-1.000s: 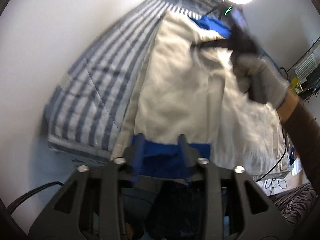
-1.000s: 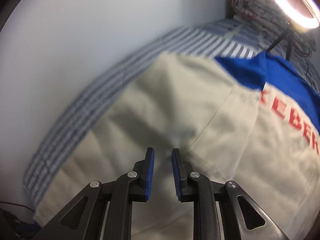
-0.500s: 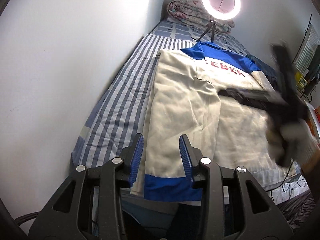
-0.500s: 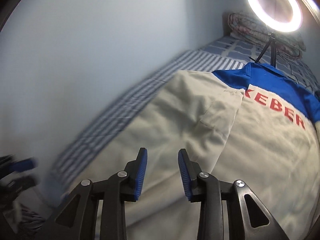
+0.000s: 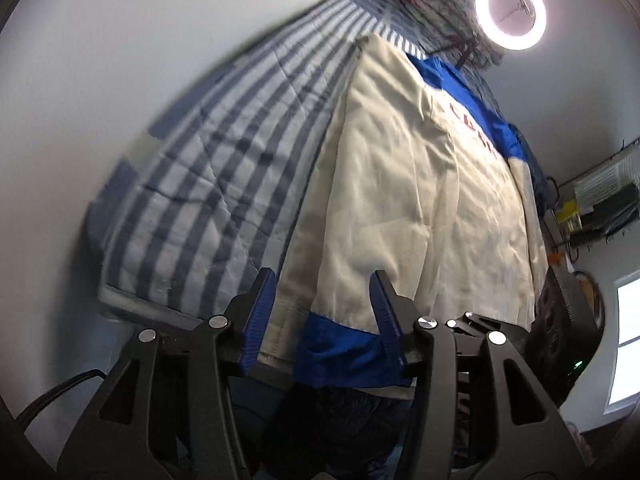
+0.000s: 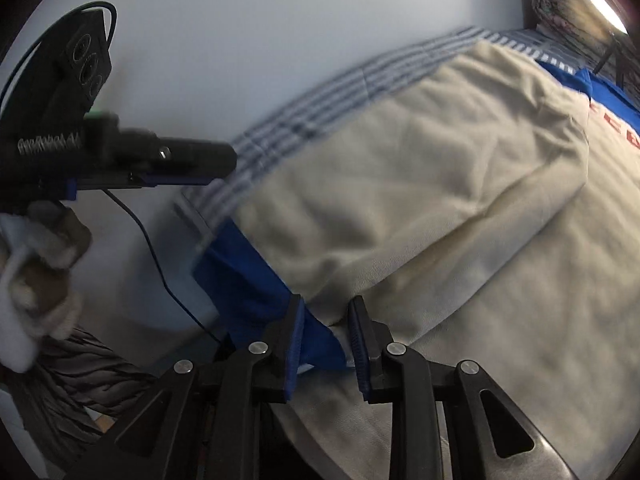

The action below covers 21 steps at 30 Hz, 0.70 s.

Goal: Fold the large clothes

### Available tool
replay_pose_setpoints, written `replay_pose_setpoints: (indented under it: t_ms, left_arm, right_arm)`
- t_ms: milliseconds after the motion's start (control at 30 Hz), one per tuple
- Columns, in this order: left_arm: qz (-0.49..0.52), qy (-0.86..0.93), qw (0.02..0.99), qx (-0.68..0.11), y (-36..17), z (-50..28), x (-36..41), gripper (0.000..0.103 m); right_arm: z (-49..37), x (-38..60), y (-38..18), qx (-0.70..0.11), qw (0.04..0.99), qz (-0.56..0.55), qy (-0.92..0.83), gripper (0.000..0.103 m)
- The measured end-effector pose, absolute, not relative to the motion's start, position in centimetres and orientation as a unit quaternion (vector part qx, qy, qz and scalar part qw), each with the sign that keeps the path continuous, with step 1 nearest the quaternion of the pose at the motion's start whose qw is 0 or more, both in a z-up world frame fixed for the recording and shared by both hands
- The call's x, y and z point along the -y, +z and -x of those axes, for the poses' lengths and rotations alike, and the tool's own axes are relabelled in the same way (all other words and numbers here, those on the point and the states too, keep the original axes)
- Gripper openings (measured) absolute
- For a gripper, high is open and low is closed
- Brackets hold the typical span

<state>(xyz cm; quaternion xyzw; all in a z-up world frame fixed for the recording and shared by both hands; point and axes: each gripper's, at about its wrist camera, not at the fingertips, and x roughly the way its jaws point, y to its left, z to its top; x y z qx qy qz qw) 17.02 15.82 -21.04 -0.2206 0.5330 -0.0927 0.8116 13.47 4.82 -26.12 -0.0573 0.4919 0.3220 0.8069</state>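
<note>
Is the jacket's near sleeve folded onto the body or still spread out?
Folded in. The beige sleeve lies lengthwise over the jacket, its blue cuff at the hem end.

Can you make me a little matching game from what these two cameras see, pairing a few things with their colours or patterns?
Things:
1. bedsheet
2. sleeve cuff
3. ring light
4. lettering on the jacket

Looks:
A. glowing white circle
B. red
C. grey and white stripes
D. solid blue

Pairs: 1-C, 2-D, 3-A, 4-B
</note>
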Motion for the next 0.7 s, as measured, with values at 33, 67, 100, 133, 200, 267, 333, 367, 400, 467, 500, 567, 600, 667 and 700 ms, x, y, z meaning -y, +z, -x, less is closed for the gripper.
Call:
replay_pose_setpoints:
  t_ms: [33, 67, 100, 133, 200, 267, 333, 367, 400, 467, 500, 567, 600, 667, 700]
  left_arm:
    - [0.208, -0.089, 0.814, -0.535, -21.3, -17.0, -15.4, 0.051]
    - [0.202, -0.088, 0.815, -0.537, -21.4, -17.0, -15.3, 0.059]
    - [0.193, -0.086, 0.816, -0.538, -21.6, -17.1, -15.0, 0.062]
    - [0.187, -0.080, 0.817, -0.539, -21.9, -17.1, -14.9, 0.066]
    - [0.189, -0.075, 0.812, -0.547, -22.7, -17.4, -14.9, 0.067]
    - [0.204, -0.075, 0.801, -0.558, -23.7, -17.7, -15.1, 0.067]
    - [0.214, -0.072, 0.793, -0.566, -24.5, -17.9, -15.2, 0.067]
    - [0.212, -0.071, 0.794, -0.565, -24.6, -17.8, -15.2, 0.067]
    - [0.204, -0.070, 0.796, -0.565, -24.6, -17.8, -15.0, 0.067]
    - [0.195, -0.069, 0.800, -0.563, -24.6, -17.6, -14.8, 0.058]
    - [0.195, -0.069, 0.799, -0.564, -24.6, -17.6, -14.7, 0.051]
    - [0.192, -0.069, 0.800, -0.565, -24.5, -17.8, -14.4, 0.034]
    - [0.191, -0.070, 0.803, -0.561, -24.2, -17.7, -14.3, 0.026]
    - [0.198, -0.078, 0.804, -0.555, -23.5, -17.7, -14.3, 0.018]
    - [0.202, -0.084, 0.810, -0.544, -22.8, -17.4, -14.2, 0.018]
  right_arm:
    - [-13.3, -4.7, -26.0, -0.492, 0.807, 0.054, 0.323, 0.023]
    - [-13.4, -4.3, -25.8, -0.493, 0.805, 0.047, 0.326, 0.023]
    - [-13.4, -3.7, -25.1, -0.488, 0.806, 0.029, 0.334, 0.023]
    - [-13.4, -3.2, -24.6, -0.484, 0.807, 0.018, 0.338, 0.023]
    - [-13.3, -1.8, -23.3, -0.472, 0.817, 0.005, 0.332, 0.028]
    - [-13.3, -0.6, -22.4, -0.461, 0.827, 0.004, 0.322, 0.036]
    - [-13.8, 0.6, -21.5, -0.457, 0.832, -0.005, 0.315, 0.040]
    - [-14.1, 1.2, -21.2, -0.455, 0.835, -0.010, 0.310, 0.042]
    - [-14.5, 1.9, -20.8, -0.452, 0.839, -0.017, 0.301, 0.043]
    - [-15.7, 2.8, -20.2, -0.448, 0.845, -0.025, 0.291, 0.045]
    - [-16.0, 3.1, -19.9, -0.446, 0.848, -0.028, 0.287, 0.045]
    - [-16.8, 3.5, -19.3, -0.442, 0.851, -0.038, 0.280, 0.049]
    - [-17.5, 3.9, -19.0, -0.443, 0.852, -0.046, 0.276, 0.050]
    - [-18.9, 3.9, -18.6, -0.446, 0.853, -0.056, 0.267, 0.053]
    - [-19.7, 3.8, -18.5, -0.448, 0.852, -0.059, 0.264, 0.054]
